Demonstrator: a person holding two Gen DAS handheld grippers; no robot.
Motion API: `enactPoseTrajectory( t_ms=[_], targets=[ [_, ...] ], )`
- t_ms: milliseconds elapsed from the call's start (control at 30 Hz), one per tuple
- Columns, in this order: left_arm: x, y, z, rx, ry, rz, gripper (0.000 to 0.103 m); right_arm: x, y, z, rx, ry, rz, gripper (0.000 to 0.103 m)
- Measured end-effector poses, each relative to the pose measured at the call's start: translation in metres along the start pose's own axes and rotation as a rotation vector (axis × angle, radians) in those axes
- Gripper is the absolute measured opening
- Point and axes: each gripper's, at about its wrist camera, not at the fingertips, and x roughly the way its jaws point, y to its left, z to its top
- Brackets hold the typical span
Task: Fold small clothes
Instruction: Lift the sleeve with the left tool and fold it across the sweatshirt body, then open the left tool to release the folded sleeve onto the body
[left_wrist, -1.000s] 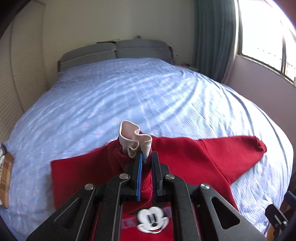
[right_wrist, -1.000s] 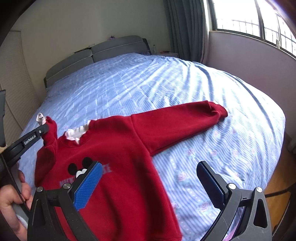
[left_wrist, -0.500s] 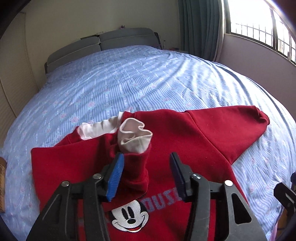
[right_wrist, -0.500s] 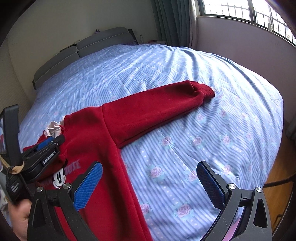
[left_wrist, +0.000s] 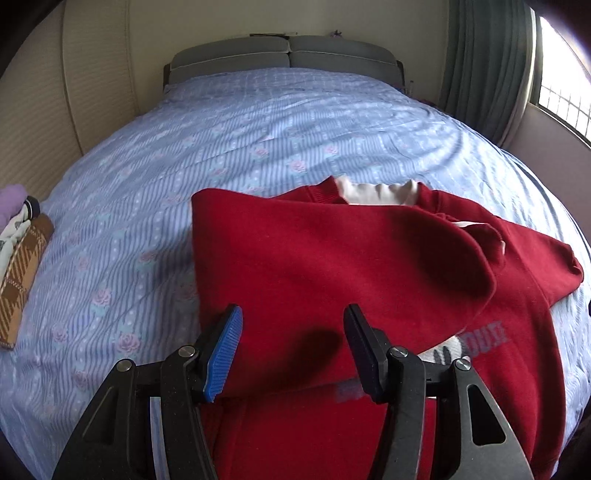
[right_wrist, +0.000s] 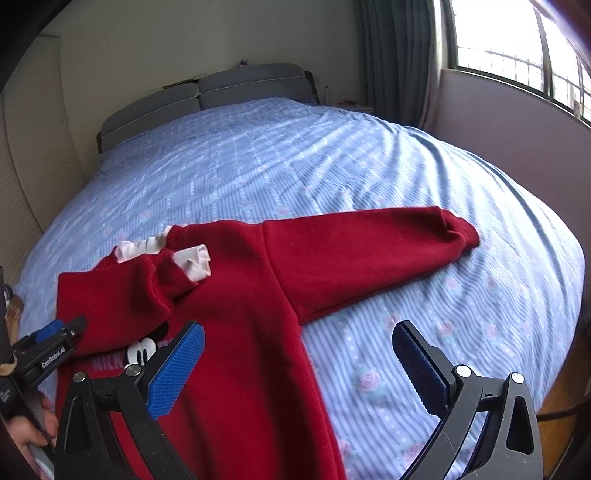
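Looking along the left gripper (left_wrist: 291, 350), the jaws stand spread and hold nothing, poised just above the red sweater (left_wrist: 332, 266), which lies flat on the bed (left_wrist: 277, 122). One sleeve (left_wrist: 369, 258) is already laid across the chest, its white cuff (left_wrist: 476, 227) resting toward the far right, so on this side the fold looks done. A small pile of other clothes (left_wrist: 18, 236) sits at the bed's left edge, well apart.

From the right wrist view, the right gripper (right_wrist: 297, 363) also has its jaws spread and empty, straddling the sweater's side edge. The other sleeve (right_wrist: 369, 251) runs out straight to the right across the sheet, its long axis pointing away from the body and its cuff end (right_wrist: 461, 232) far ahead and right of these jaws. The right gripper is plainly the nearer one, so that sleeve is probably its to bring inward.
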Motion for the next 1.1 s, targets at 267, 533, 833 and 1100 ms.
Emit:
enactPoseTrajectory(
  t_ms=[267, 533, 833, 1100],
  targets=[
    [0.01, 0.012, -0.011, -0.052, 0.001, -0.005, 0.056, 0.055, 0.056, 0.035, -0.104, 0.039, 0.143, 0.065],
    [0.014, 0.019, -0.015, -0.068, 0.0, -0.014, 0.057, 0.11, 0.082, 0.04, -0.154, 0.148, 0.193, 0.031],
    [0.015, 0.02, -0.02, -0.051, 0.005, 0.003, 0.057, 0.125, 0.051, 0.004, -0.09, 0.269, 0.178, 0.008],
    [-0.007, 0.014, -0.01, -0.083, 0.014, -0.002, 0.057, 0.093, 0.038, 0.019, -0.074, 0.222, 0.207, 0.015]
  ],
)
